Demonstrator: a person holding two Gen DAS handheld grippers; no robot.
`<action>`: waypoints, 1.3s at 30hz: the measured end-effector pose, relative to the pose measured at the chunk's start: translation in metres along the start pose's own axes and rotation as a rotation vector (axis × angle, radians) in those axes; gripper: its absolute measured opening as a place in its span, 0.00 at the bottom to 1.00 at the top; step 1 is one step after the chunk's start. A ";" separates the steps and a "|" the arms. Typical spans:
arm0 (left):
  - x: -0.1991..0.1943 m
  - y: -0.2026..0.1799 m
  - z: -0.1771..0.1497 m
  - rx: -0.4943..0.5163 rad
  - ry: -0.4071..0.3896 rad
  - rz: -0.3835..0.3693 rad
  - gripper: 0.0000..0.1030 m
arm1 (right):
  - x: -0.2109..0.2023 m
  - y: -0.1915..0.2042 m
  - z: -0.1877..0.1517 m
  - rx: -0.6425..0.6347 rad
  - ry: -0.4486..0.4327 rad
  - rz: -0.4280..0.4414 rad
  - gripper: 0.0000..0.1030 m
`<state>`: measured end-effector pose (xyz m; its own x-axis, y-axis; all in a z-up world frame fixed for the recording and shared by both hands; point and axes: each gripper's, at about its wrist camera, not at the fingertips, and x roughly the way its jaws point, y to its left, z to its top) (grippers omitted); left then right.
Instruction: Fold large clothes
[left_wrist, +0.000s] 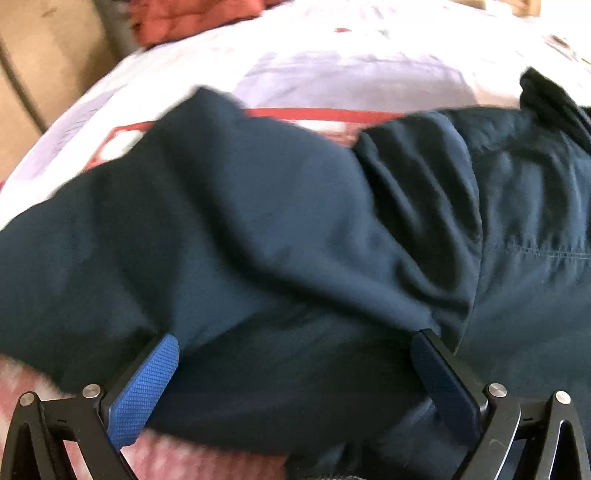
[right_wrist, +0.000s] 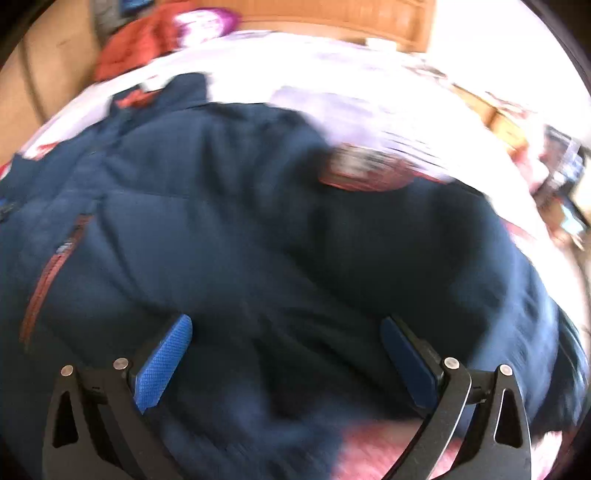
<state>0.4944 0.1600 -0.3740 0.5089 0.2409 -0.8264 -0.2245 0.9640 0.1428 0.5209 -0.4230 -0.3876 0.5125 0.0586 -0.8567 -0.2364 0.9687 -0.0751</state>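
Both tongs spread wide, gripping nothing. Left tongs (left_wrist: 293, 339) poised low over a dark navy jacket (left_wrist: 295, 229), blue pads (left_wrist: 144, 391) apart at 7 and 5 o'clock of the left wrist view, navy cloth bunched in the gap between them; touching the cloth or just above it, cannot tell. Jacket crumpled in thick folds across a pale printed bedspread (left_wrist: 332, 70), a stitched seam running off at 3 o'clock. Red cloth (left_wrist: 192, 18) heaped at 11 o'clock past the bedspread. Right tongs (right_wrist: 286, 325) likewise parted over the jacket (right_wrist: 258, 221), blurred by motion, pads (right_wrist: 162, 365) at 7 and 5 o'clock. Rust-red zipper (right_wrist: 48, 273) slanting at 9 o'clock. Wooden headboard (right_wrist: 332, 18) at 12 o'clock. Pink fuzzy blanket (right_wrist: 384, 450) at 6 o'clock below the jacket's near edge.
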 end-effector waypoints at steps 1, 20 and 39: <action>-0.014 -0.002 -0.006 0.003 -0.015 -0.021 1.00 | -0.006 0.004 -0.003 0.004 -0.001 -0.025 1.00; -0.083 0.012 -0.115 0.018 0.033 -0.053 1.00 | -0.080 0.086 -0.065 -0.058 0.030 0.120 1.00; -0.114 0.005 -0.158 0.075 0.065 -0.146 1.00 | -0.079 0.178 -0.088 -0.160 0.101 0.212 1.00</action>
<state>0.3040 0.1198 -0.3646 0.4763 0.0928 -0.8744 -0.0887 0.9944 0.0572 0.3656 -0.2766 -0.3782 0.3548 0.2237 -0.9078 -0.4613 0.8865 0.0381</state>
